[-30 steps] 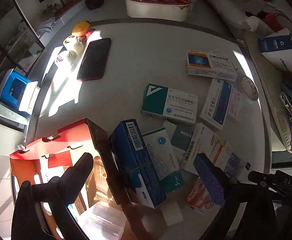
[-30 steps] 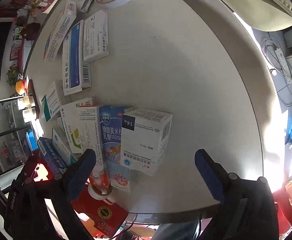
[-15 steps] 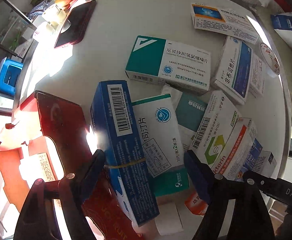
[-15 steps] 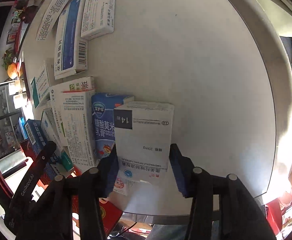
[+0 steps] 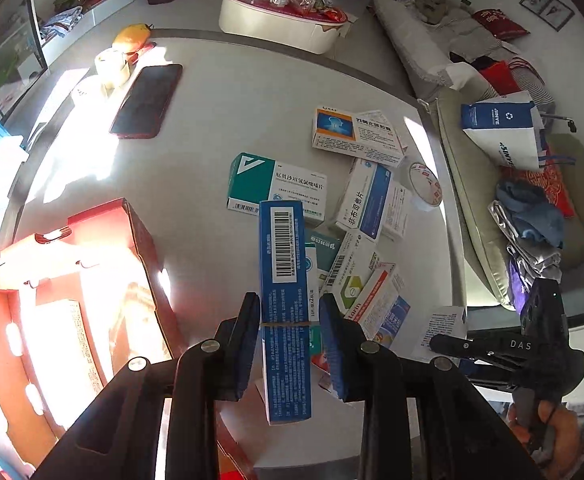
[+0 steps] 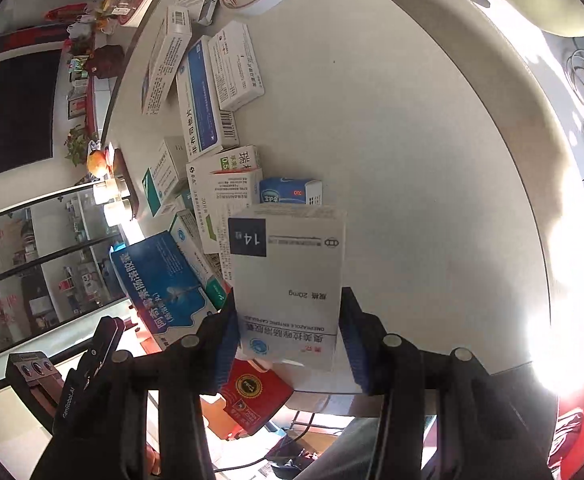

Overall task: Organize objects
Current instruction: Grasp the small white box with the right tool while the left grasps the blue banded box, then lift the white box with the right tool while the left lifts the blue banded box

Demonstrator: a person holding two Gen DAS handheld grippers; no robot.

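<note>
Moved: we lift both boxes off the table (image 5: 219, 92).
Left gripper (image 5: 289, 344): pinches our blue box (image 5: 283, 280).
Right gripper (image 6: 287, 344): pinches our white box (image 6: 287, 280).

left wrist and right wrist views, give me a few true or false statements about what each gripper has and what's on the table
1. The left gripper is shut on the blue box. True.
2. The right gripper is open and empty. False: it is shut on the white box marked 14.
3. A dark phone lies flat on the table. True.
4. The red carton beside the table is closed. False: it is open.
5. The blue box has a rubber band around it. True.
</note>
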